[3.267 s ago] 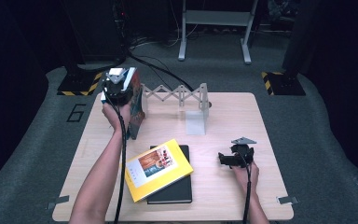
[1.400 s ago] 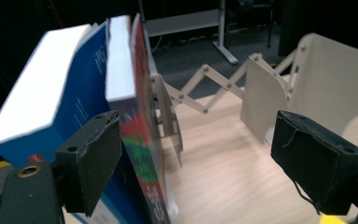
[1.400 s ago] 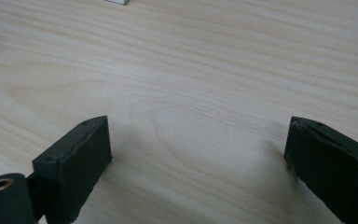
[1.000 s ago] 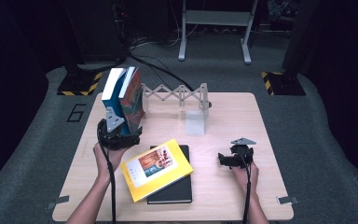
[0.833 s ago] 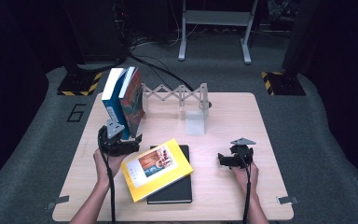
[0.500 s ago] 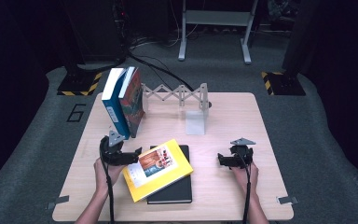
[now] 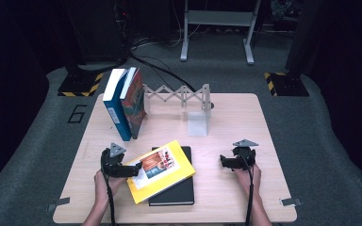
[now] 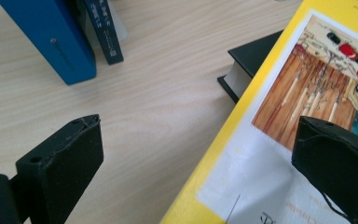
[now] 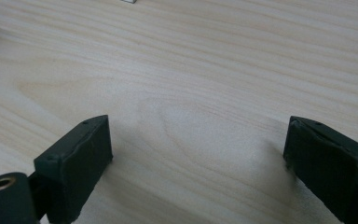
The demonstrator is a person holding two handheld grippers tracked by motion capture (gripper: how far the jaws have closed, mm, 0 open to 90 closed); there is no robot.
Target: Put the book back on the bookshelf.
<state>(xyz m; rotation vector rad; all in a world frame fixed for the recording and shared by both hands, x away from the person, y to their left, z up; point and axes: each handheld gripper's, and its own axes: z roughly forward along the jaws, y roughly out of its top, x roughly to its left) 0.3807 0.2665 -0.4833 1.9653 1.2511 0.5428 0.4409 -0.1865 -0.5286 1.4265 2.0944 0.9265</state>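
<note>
Left gripper (image 7: 133, 169) drops from shelved blue book (image 7: 115, 110), jaws just widened and empty at yellow book (image 7: 162, 170) lying atop black book (image 7: 178, 188) on counter (image 7: 226, 122); right gripper (image 7: 222, 161) idles wide; two remain.

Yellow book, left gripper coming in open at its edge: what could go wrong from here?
1. The yellow book lies skewed on the black book, overhanging it. A push from the left gripper may slide it instead of gripping it.
2. One jaw is over the cover, the other over bare table. Closing may catch only the cover.
3. The blue book and its neighbour lean; a knock may tip them.
</note>
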